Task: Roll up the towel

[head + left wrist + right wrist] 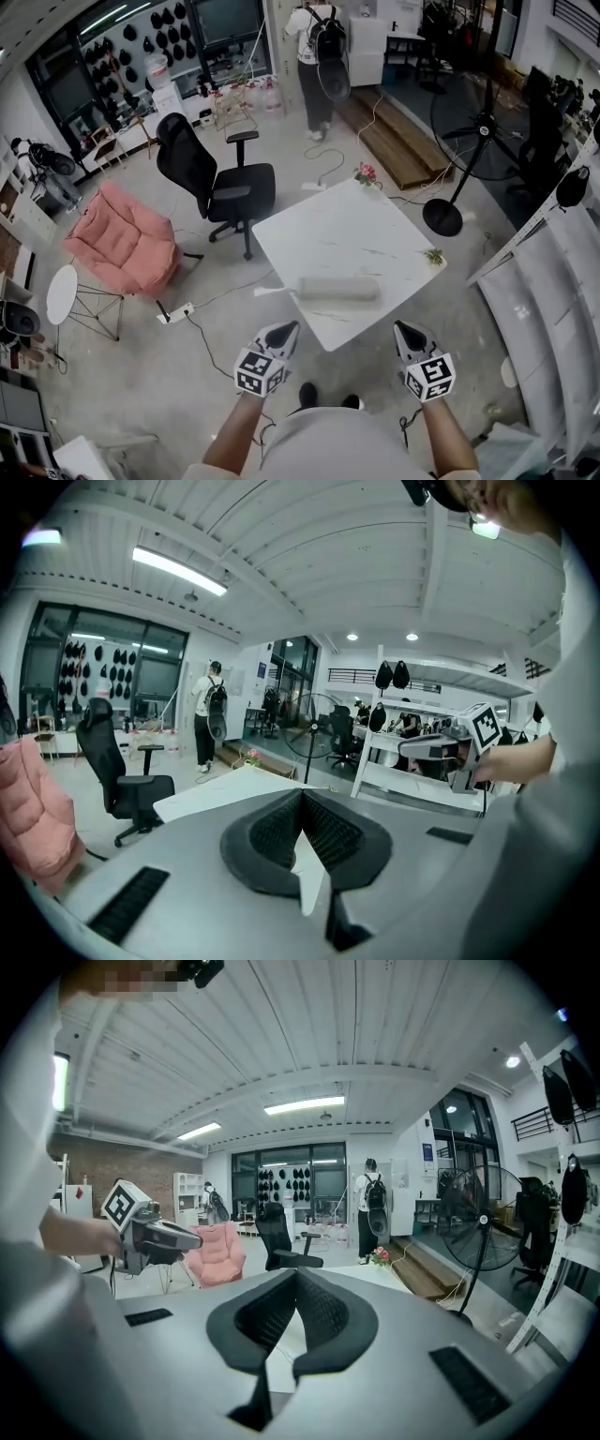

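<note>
One towel (pixel 337 288) is seen lying as a single grey roll on the one white tabletop (pixel 361 220), close to its near corner and roughly parallel to the near left edge; two claws are held short of that corner, one in each hand, and neither is touching the towel; the left claw (pixel 289 329) is pressed together with nothing pinched, and the right claw (pixel 404 327) is likewise pressed together and empty.

Two small plants are counted on the tabletop: pink flowers (pixel 365 172) at the far corner and a green sprig (pixel 433 255) at the right corner, both well apart from the towel; nothing is placed between the claws and the roll.

Around the tabletop, one black office chair (pixel 216 183) is parked just beside its far left edge; one pink armchair (pixel 127 239) and one round side table (pixel 62 292) are set further left; one power strip (pixel 176 312) is lying on the floor (pixel 187 375) near the left claw; one standing fan (pixel 478 131) is positioned to the right; one person (pixel 317 56) with a backpack is pictured standing in the background beside the wooden steps (pixel 398 141).
</note>
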`<act>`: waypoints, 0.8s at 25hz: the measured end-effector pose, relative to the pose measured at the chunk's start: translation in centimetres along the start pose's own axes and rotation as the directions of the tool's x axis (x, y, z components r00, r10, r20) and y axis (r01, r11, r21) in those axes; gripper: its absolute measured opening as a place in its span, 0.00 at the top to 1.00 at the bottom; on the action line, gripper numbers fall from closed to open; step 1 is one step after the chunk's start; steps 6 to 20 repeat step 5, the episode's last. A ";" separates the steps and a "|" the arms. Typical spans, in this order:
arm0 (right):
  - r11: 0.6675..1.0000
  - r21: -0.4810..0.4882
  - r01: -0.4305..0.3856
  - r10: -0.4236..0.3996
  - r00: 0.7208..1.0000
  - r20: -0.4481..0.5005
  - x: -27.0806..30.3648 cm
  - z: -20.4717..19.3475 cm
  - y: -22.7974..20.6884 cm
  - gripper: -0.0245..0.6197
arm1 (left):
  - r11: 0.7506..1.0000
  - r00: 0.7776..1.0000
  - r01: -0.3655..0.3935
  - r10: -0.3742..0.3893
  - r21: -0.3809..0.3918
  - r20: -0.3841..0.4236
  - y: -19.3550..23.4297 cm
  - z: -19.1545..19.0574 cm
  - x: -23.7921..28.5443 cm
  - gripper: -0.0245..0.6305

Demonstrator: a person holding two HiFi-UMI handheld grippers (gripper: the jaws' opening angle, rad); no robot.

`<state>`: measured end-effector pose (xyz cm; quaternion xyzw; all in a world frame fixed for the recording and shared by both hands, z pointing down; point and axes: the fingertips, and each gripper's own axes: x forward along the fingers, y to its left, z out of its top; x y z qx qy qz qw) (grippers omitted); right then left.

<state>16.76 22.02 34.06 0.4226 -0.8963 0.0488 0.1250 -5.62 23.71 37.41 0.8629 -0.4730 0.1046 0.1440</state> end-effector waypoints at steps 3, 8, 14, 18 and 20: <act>1.000 0.000 -0.004 0.004 1.000 0.001 0.0 0.1 0.0 0.94 | 1.000 1.000 0.004 -0.004 0.001 -0.001 -0.2 0.0 0.1 0.94; 1.000 0.000 -0.006 0.006 1.000 0.001 0.0 0.1 0.0 0.95 | 1.000 1.000 0.006 -0.006 0.001 -0.003 -0.4 0.1 0.1 0.94; 1.000 0.000 -0.006 0.006 1.000 0.001 0.0 0.1 0.0 0.95 | 1.000 1.000 0.006 -0.006 0.001 -0.003 -0.4 0.1 0.1 0.94; 1.000 0.000 -0.006 0.006 1.000 0.001 0.0 0.1 0.0 0.95 | 1.000 1.000 0.006 -0.006 0.001 -0.003 -0.4 0.1 0.1 0.94; 1.000 0.000 -0.006 0.006 1.000 0.001 0.0 0.1 0.0 0.95 | 1.000 1.000 0.006 -0.006 0.001 -0.003 -0.4 0.1 0.1 0.94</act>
